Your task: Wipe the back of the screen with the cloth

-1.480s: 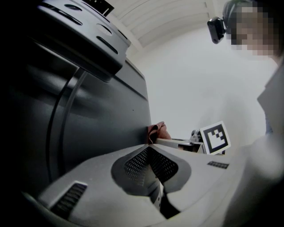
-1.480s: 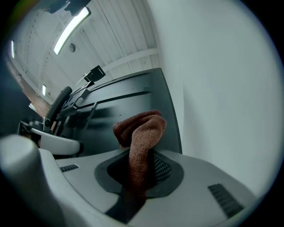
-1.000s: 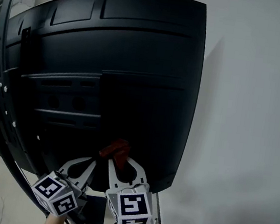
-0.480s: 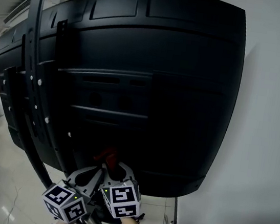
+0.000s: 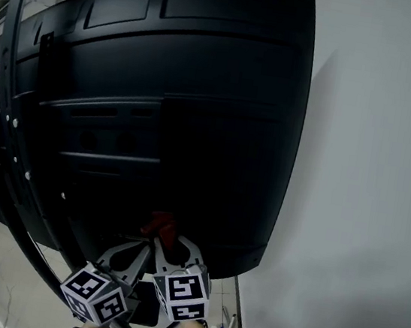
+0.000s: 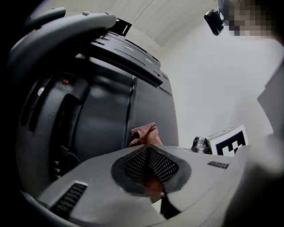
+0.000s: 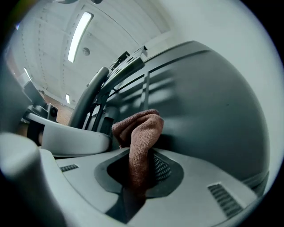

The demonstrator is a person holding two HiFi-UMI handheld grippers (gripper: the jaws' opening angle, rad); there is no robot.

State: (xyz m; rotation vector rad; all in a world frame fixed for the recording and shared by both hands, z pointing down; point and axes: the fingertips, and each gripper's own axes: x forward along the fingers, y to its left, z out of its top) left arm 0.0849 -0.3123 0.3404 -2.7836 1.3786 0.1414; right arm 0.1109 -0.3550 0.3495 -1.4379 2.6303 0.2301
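Cloth point(image 7: 140, 128) right up front: reddish-brown and bunched, it stands up out of the right gripper point(image 7: 133, 166), whose fingers are clamped tight on its lower part, with the folded top bulging past the tips. In the right gripper view that top leans against the dark panel just behind it.

Over to the left gripper point(image 6: 150, 153): its fingers are drawn together too, the mesh pads meet in a narrow seam, and a sliver of the same reddish fabric shows pinched in that seam. The rest of the cloth pokes out just beyond the tips. The right gripper's marker cube point(image 6: 228, 142) sits close by on the right.

From the head view, both grippers come up side by side at the bottom of the frame, fingers converging on the one spot. The cloth is a small red lump at their tips, pressed to the lower part of the screen point(image 5: 184, 103), near its bottom edge.

The screen's back is a big black moulded shell with horizontal ridges and recessed panels, filling most of the view. A dark curved arm point(image 5: 3, 93) with pale dots runs down its left side. A plain white wall point(image 5: 370, 182) stands to the right. A long ceiling light point(image 7: 80, 31) glows high above.
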